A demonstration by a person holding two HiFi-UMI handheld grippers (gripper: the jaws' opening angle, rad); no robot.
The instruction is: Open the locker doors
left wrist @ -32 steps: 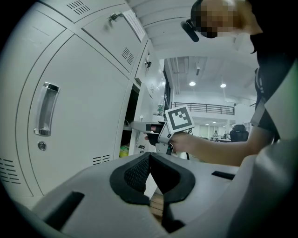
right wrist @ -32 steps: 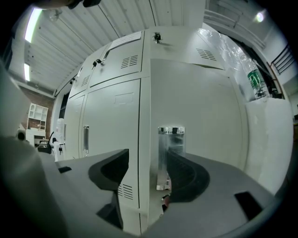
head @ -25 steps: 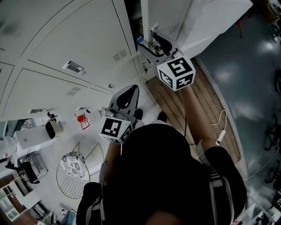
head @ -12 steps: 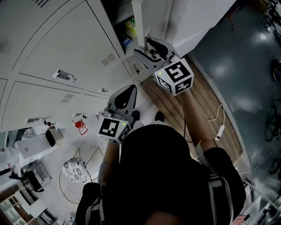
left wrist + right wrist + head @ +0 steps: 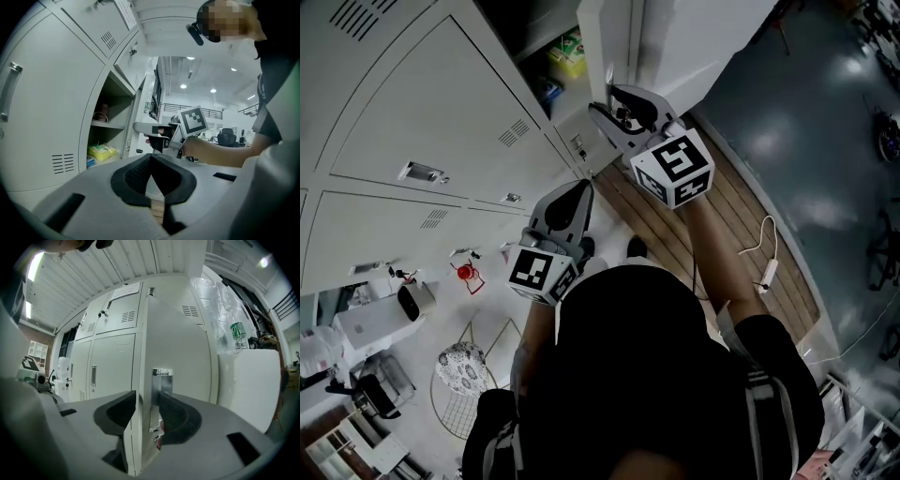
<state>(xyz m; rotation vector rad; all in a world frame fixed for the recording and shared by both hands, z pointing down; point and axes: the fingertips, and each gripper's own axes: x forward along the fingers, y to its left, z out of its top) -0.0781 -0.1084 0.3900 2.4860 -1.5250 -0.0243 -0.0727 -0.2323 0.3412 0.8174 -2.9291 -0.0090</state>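
Observation:
A white locker door (image 5: pixel 684 37) stands swung out from the bank of lockers. Its edge runs between the jaws of my right gripper (image 5: pixel 617 101), which have just been closing and now sit against both sides of it. In the right gripper view the door (image 5: pixel 180 343) fills the middle, with its metal handle plate (image 5: pixel 161 377) just past the right gripper (image 5: pixel 147 401). Behind the door, the open locker (image 5: pixel 546 66) holds a yellow-green packet (image 5: pixel 570 49). My left gripper (image 5: pixel 570 195) hangs lower, shut and empty, apart from the lockers. The left gripper (image 5: pixel 151 158) looks at the packet (image 5: pixel 102 151).
Closed locker doors (image 5: pixel 412 103) fill the upper left. A strip of wooden planks (image 5: pixel 727 211) with a white cable (image 5: pixel 769 267) runs along the locker base. A round wire stand (image 5: pixel 461 366) and a white appliance (image 5: pixel 370 319) sit lower left. A plastic-wrapped bottle (image 5: pixel 237 336) is at the right.
The door has swung further out with the right gripper, so more of the locker's inside shows. The right jaws have narrowed onto the door edge. The left gripper shifted slightly.

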